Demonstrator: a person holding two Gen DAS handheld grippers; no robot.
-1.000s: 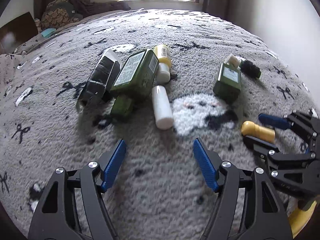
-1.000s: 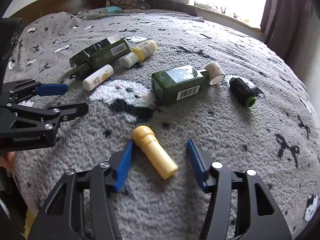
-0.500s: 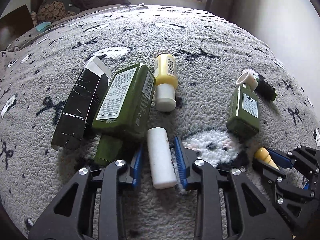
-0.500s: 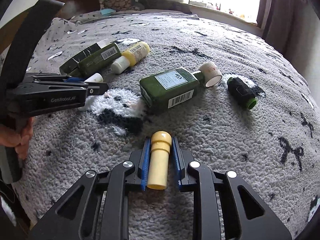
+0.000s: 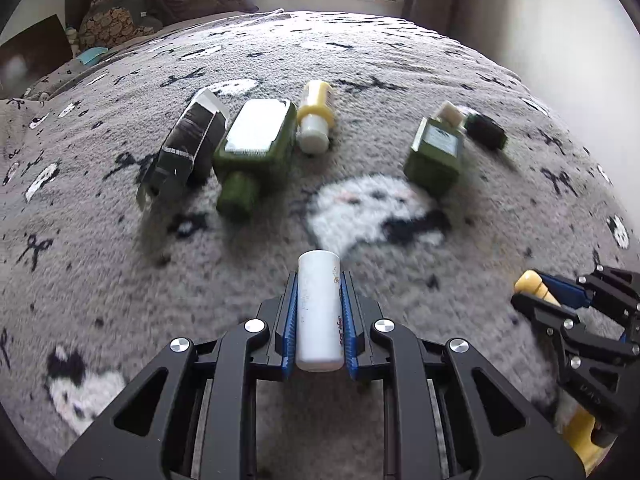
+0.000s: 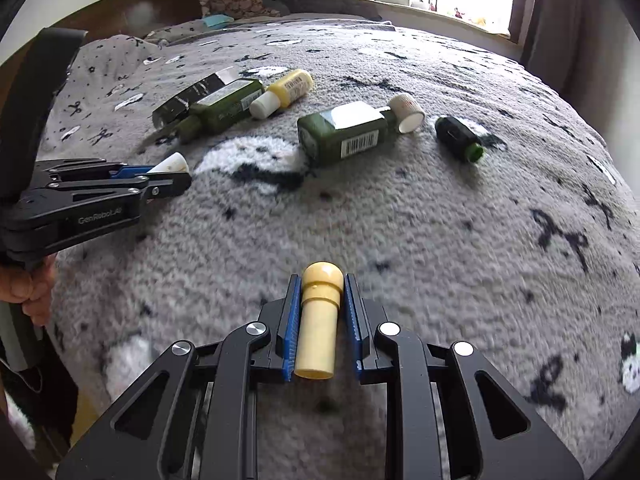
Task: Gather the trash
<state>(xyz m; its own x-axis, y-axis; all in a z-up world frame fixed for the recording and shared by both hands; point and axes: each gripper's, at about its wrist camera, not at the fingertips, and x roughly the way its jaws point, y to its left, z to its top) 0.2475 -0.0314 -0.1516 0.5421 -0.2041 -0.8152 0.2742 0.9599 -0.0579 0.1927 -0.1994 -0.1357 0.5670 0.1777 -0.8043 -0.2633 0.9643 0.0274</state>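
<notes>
- The left tool [image 5: 319, 312] is closed on a white tube [image 5: 319, 308], which lies lengthwise between its blue pads and pokes out past the tips; the jaws have just finished closing on it.
- Ahead and left of that tool, on the grey patterned blanket [image 5: 100, 280] of the bed, lie a black carton [image 5: 186, 148], a large green bottle [image 5: 256, 148] touching it, and a yellow bottle with a white cap [image 5: 315, 116] just beside that.
- Ahead and right of the left tool sit a smaller green bottle [image 5: 436, 152] and, just beyond it, a small dark jar [image 5: 486, 132].
- The right tool [image 6: 320, 324] is clamped on a cream-yellow tube [image 6: 318, 320], rounded cap forward, held lengthwise between the pads.
- Far left of the right tool, a hand [image 6: 34, 288] grips the other tool's handle.
- Ahead of the right tool, a loose white cap [image 6: 408, 114] lies at the smaller bottle's neck.
</notes>
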